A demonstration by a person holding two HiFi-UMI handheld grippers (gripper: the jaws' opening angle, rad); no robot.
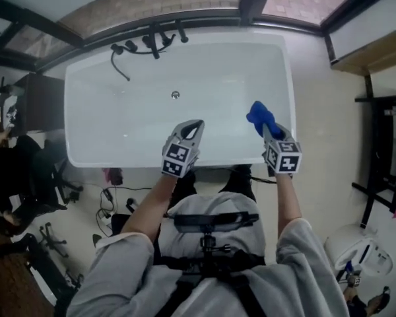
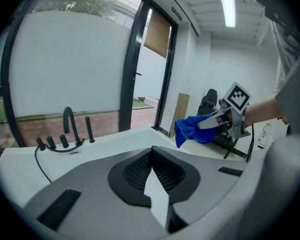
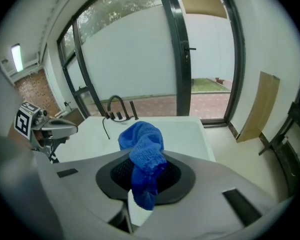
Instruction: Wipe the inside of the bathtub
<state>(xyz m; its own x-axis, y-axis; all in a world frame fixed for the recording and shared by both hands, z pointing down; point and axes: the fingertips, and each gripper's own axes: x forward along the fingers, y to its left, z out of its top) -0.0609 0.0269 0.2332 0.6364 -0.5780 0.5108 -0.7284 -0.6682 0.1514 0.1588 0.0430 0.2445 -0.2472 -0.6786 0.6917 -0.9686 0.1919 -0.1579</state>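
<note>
Upper left of the head view: black faucet (image 1: 148, 45) on the far rim of the tub (image 1: 119, 127), hose trailing into the basin, and the drain (image 1: 175, 95) approx. mid-frame. The tub fills the middle of the frame, white and bare inside. Just below centre, over the near rim, we hold the left gripper (image 1: 193, 125). Its own view shows the jaws together w/ nothing between them, so it's idle. Right of it, also by the near rim, is the right gripper (image 1: 267, 131), jaws clamped on the blue cloth (image 1: 259, 116), which bunches up past the tips and hangs a bit below them. The cloth looks clear of the tub surface; we can't tell contact for sure, but it reads as held above. So we judge we're at the approach: cloth gripped, wiping not begun. Next we'd need to lower the right gripper into the basin, press the cloth to the wall or floor, then sweep across, keeping the left gripper clear.
</note>
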